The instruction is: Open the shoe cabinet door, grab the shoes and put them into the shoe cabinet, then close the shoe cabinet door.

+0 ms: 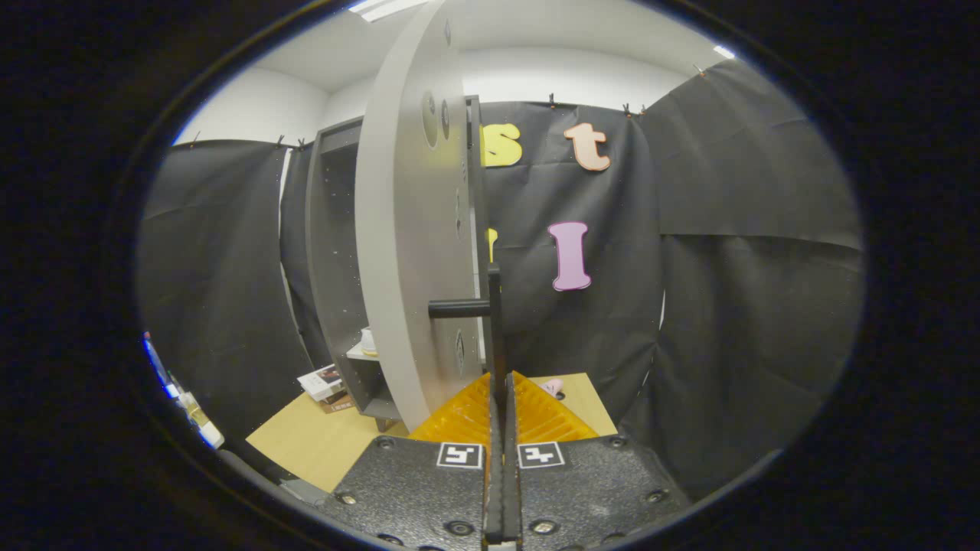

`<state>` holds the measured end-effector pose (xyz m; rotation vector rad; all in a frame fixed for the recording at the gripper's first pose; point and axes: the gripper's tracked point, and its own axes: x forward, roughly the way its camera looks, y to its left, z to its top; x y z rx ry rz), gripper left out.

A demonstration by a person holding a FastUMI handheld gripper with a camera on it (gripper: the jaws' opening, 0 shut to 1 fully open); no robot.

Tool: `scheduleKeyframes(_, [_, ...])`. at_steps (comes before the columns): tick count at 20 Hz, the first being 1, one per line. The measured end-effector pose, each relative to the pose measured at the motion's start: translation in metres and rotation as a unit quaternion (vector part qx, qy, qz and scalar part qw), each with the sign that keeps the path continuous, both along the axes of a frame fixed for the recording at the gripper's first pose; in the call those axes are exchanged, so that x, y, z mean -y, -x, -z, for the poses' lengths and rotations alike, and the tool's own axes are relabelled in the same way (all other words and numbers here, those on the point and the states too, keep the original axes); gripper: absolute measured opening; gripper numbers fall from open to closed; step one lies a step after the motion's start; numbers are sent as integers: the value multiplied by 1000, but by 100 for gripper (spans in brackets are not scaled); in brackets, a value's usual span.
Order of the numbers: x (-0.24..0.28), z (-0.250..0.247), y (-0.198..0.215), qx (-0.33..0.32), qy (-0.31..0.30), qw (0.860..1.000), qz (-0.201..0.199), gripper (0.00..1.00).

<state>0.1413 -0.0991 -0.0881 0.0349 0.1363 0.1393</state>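
The grey shoe cabinet (331, 252) stands ahead to the left, its door (406, 252) swung open and seen almost edge-on right in front of me. A black handle (494, 306) sticks out from the door on a short post. My gripper (502, 386) is shut on the lower end of that handle bar, with both fingers pressed against it. Inside the cabinet, a pale shoe-like thing (369, 341) rests on a light shelf, mostly hidden by the door. A small pink object (553, 386) lies on the floor beyond the fingers, to the right.
A tan floor board (321, 440) lies under the cabinet. A flat box or book (323, 381) sits on it by the cabinet's left foot. Black cloth walls close in on the left, back and right.
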Motion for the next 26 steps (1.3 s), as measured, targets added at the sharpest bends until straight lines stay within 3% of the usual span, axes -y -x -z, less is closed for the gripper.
scheduleKeyframes(3, [1, 2, 4, -6, 4, 1000, 5, 4])
scheduleKeyframes(6, [14, 18, 17, -15, 34, 999, 35, 7])
scheduleKeyframes(7, [18, 26, 24, -19, 49, 998, 42, 20])
scheduleKeyframes(11, [28, 60, 66, -33, 71, 995, 61, 52])
scheduleKeyframes(17, [-8, 135, 123, -68, -8, 996, 58, 98])
scheduleKeyframes(21, [-49, 198, 126, -94, -2, 994, 58, 97])
scheduleKeyframes(26, [-126, 271, 104, -120, 35, 992, 15, 98])
